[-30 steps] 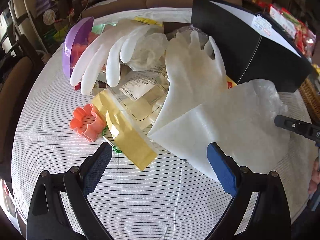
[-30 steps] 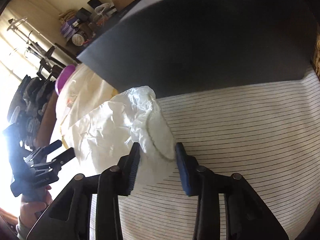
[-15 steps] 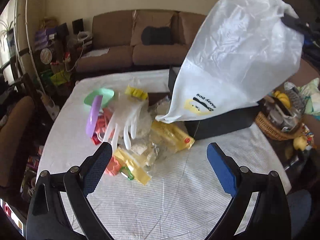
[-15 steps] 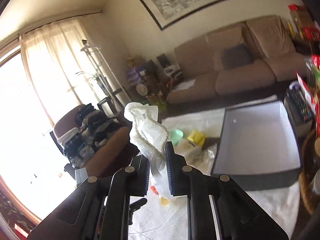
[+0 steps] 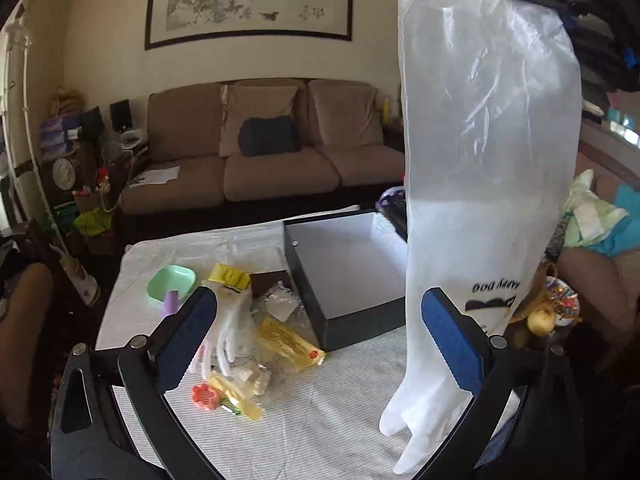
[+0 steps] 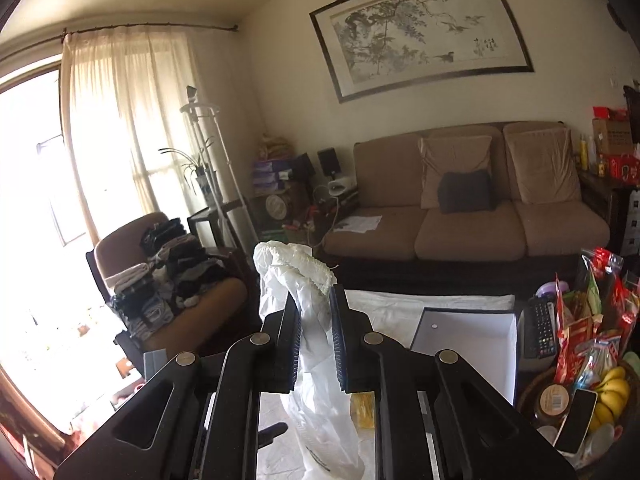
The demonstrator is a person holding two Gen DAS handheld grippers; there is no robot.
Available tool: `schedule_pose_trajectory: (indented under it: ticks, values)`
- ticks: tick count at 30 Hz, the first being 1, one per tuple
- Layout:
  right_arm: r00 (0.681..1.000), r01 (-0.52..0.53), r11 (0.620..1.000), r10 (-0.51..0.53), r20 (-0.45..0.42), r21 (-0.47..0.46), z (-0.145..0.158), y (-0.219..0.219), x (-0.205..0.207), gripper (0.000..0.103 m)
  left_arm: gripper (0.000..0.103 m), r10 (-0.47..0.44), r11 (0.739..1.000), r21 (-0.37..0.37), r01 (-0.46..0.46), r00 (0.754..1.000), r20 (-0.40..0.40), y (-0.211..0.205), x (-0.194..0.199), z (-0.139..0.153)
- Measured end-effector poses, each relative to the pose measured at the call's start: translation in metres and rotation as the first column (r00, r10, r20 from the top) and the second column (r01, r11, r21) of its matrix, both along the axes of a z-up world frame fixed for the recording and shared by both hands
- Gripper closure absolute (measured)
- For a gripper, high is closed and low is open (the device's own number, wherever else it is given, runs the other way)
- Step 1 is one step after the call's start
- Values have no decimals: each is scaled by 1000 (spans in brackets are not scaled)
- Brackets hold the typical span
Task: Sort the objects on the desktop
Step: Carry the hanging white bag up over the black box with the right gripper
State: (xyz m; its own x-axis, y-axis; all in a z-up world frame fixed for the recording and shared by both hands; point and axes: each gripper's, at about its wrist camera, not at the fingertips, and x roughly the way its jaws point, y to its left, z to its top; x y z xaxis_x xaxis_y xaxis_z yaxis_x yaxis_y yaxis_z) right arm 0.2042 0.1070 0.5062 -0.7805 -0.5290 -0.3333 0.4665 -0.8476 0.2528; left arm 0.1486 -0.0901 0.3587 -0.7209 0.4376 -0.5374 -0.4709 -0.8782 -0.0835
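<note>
While hanging lengthwise, long glove [image 5: 486, 184] points its finger-ends down toward table [image 5: 320, 412].

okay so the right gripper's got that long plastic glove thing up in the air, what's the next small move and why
Probably carry it sideways over the open black box and lower it in. The right gripper is shut on the glove's cuff, and the glove hangs free above the striped table. The box looks empty, and the left gripper is open and holds nothing.
</note>
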Motion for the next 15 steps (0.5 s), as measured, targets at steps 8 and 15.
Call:
schedule_pose_trajectory:
  ticks: [8, 15]
  values:
    - [995, -92, 995, 93, 30, -29, -13, 16, 19, 90, 0, -254, 958, 109, 264, 962, -97, 23, -6, 7]
    - [996, -82, 997, 82, 34, 1, -22, 31, 12, 90, 36, -520, 834, 154, 531, 848, -105, 61, -9, 22]
